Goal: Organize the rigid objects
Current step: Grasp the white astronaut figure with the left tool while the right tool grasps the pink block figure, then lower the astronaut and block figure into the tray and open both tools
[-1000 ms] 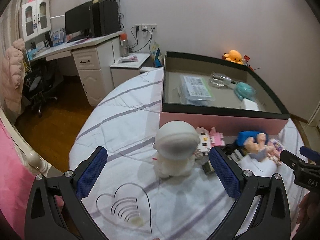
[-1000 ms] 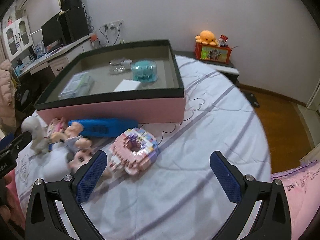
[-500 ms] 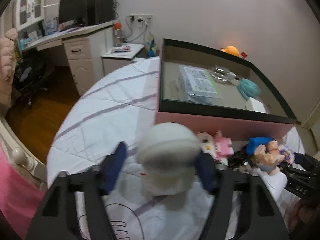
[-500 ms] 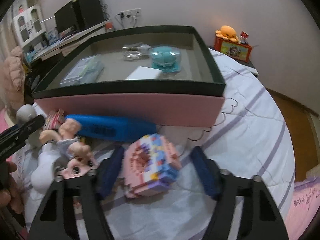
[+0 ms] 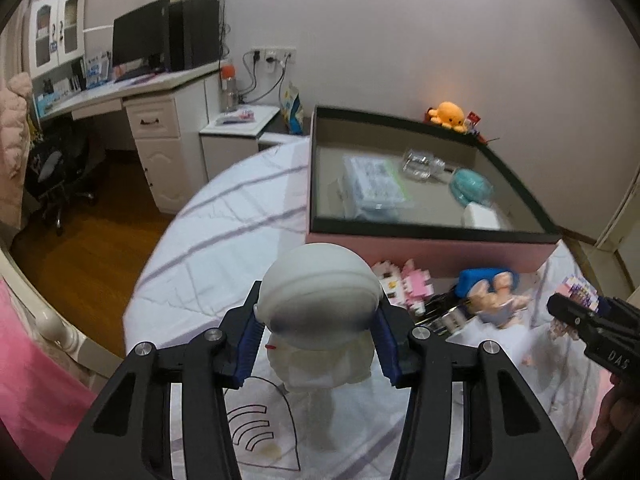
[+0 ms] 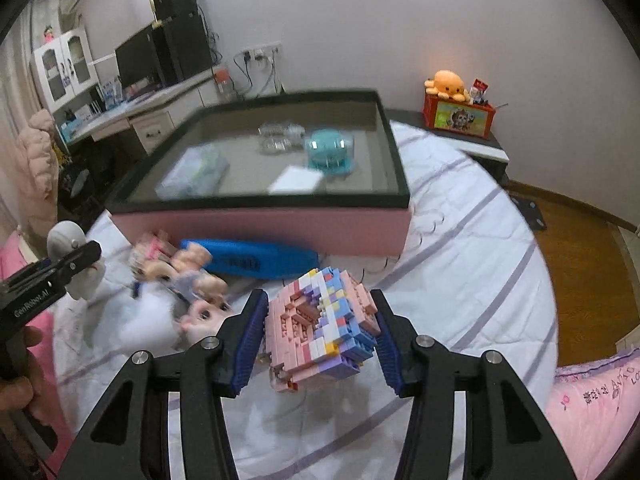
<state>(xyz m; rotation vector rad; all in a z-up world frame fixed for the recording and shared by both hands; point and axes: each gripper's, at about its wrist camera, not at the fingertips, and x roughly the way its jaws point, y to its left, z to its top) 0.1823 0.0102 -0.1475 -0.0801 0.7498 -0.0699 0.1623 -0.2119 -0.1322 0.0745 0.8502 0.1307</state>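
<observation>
The left gripper (image 5: 318, 350) is clenched on a white figurine (image 5: 318, 312), its blue pads pressing both sides of the round head; its jaws are closing a little further. The figurine hangs above the bed (image 5: 224, 232) near the front edge. It looks hard, smooth and probably light; the head is the widest, firmest hold, though it may slip. The right gripper (image 6: 320, 344) clasps a brick model (image 6: 322, 320) by its flat sides, just clear of the sheet. Pegged bricks are stiff but can shed pieces, so an even squeeze seems wise. Further back, the box (image 6: 260, 224) sits mid-bed. The left gripper reads "GenRobot.AI"; the right shows "DAS".
</observation>
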